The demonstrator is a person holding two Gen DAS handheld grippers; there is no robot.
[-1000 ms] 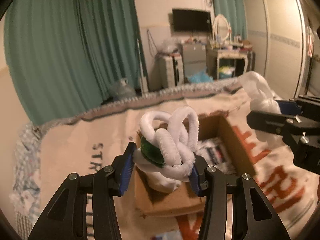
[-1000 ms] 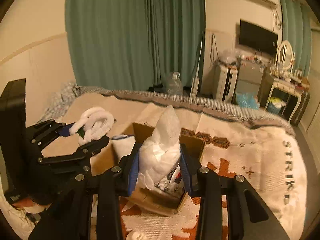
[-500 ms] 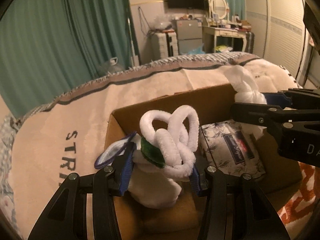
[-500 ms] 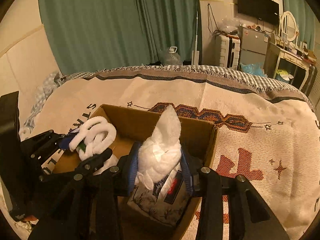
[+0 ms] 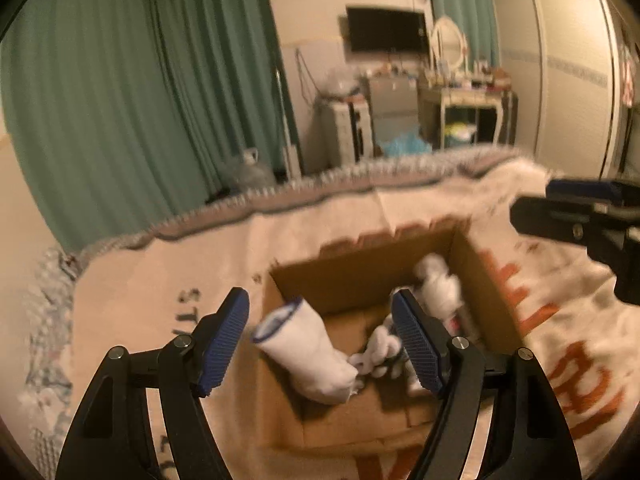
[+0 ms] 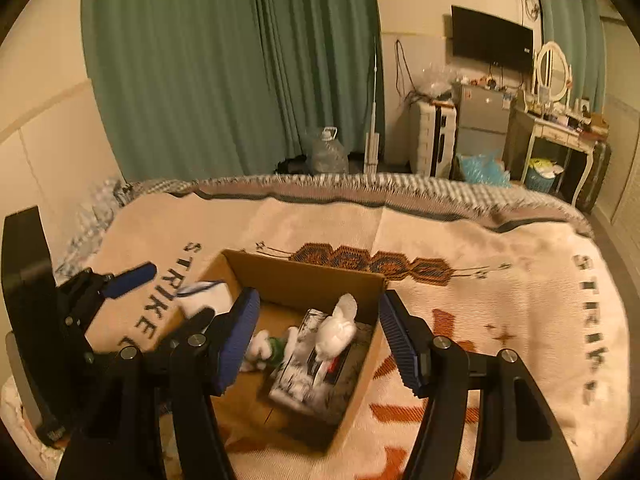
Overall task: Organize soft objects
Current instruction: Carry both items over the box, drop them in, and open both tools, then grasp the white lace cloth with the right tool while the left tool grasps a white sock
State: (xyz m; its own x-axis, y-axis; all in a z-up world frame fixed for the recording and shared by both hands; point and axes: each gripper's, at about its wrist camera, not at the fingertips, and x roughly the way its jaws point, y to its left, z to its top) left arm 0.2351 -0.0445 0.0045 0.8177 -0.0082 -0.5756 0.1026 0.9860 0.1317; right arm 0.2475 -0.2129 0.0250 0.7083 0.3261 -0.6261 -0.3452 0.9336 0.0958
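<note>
An open cardboard box [image 5: 352, 280] [image 6: 304, 276] sits on the blanket-covered bed. Inside lie a white fuzzy looped toy with a green part [image 5: 378, 350] [image 6: 268, 350], a crumpled white plastic bag [image 5: 438, 284] [image 6: 340, 330] on a patterned tissue pack [image 6: 308, 372], and a white sock with a blue rim [image 5: 304, 344] [image 6: 202, 294]. My left gripper [image 5: 320, 344] [image 6: 160, 296] is open and empty above the box. My right gripper [image 6: 316, 340] is open and empty above the box; one of its fingers [image 5: 580, 216] shows at the right of the left wrist view.
The cream blanket [image 6: 480, 248] with orange pattern and "STRIKE" lettering covers the bed. Beyond its far edge are green curtains [image 6: 224, 72], a water jug [image 6: 329, 152], cabinets, a fridge, a dressing table [image 6: 560, 132] and a wall TV.
Both grippers opened and rose away from the box. The looped toy dropped from the left gripper into the box. The white bag dropped from the right gripper onto the tissue pack.
</note>
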